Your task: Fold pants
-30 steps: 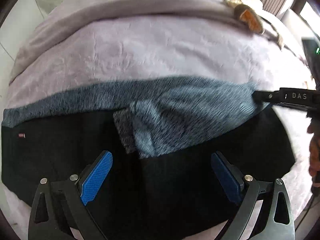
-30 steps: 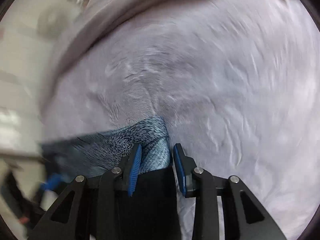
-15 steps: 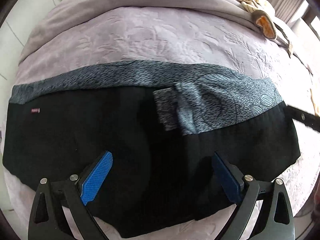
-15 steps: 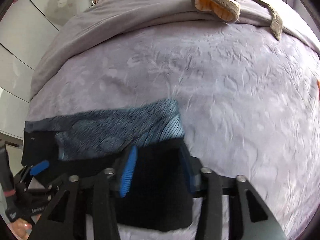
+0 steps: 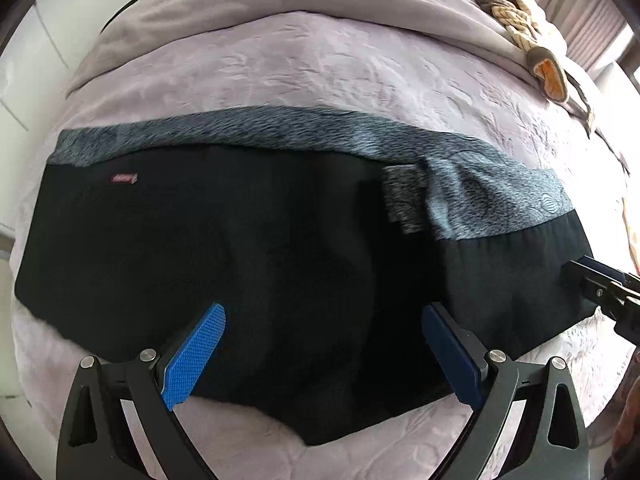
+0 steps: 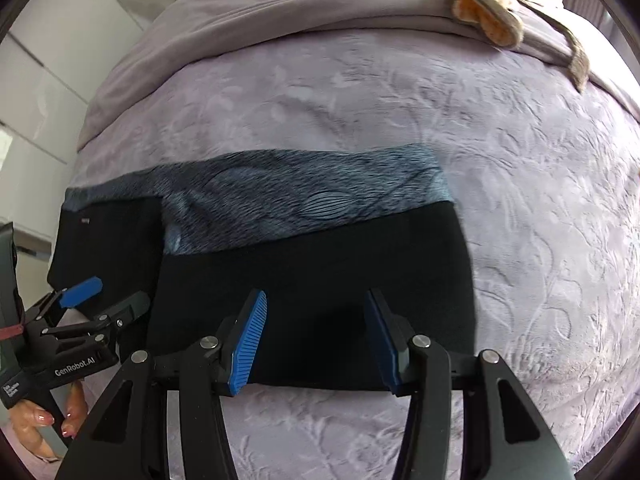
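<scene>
Pants (image 5: pixel 280 248): folded on bed (image 5: pixel 340 68); judged soft, limp, best gripped at hems. Left gripper (image 5: pixel 320 356) and right gripper (image 6: pixel 316 336) jaws held apart, empty.

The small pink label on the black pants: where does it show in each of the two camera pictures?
Left wrist view: the pink label sits upper left on the black pants, just under the grey patterned band.
Right wrist view: the label is a tiny mark at the far left, again just below the band.
Shared landmark: the oval emblem on the band.
</scene>
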Motion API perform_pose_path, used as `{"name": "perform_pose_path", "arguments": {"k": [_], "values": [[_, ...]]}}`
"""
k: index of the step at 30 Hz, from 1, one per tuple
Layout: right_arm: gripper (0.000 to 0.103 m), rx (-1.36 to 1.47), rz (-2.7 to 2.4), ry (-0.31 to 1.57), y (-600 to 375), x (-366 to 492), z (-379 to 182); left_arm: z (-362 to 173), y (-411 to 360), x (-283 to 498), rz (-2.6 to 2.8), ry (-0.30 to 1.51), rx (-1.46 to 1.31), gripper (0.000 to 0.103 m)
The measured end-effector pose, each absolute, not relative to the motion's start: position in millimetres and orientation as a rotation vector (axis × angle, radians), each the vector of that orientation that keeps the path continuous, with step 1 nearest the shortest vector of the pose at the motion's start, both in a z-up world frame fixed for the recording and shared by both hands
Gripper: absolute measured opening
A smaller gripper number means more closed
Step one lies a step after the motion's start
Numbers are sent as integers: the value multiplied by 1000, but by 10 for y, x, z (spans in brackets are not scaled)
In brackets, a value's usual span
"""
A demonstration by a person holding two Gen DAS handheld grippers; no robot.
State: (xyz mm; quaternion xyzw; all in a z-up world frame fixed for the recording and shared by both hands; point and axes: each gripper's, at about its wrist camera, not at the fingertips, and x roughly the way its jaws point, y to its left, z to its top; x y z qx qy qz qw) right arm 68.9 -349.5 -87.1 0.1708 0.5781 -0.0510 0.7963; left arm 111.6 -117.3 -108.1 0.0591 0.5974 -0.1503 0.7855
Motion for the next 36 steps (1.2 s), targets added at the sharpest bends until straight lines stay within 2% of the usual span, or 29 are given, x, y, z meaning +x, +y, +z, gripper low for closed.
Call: {"name": "perform_pose_path", "arguments": {"k": [16,23,36], "values": [[55,257,48,1314,-2582,954,-983,-1039,-82,965,-161,1307,5,99],[64,220,45,1345,-2459,996,-1129,-1085,453,1006,-71,1313,-69,99],[69,164,44,1374,-2284,1121,-1221,-1028,1589,1117,-108,1199,-434,99]]}}
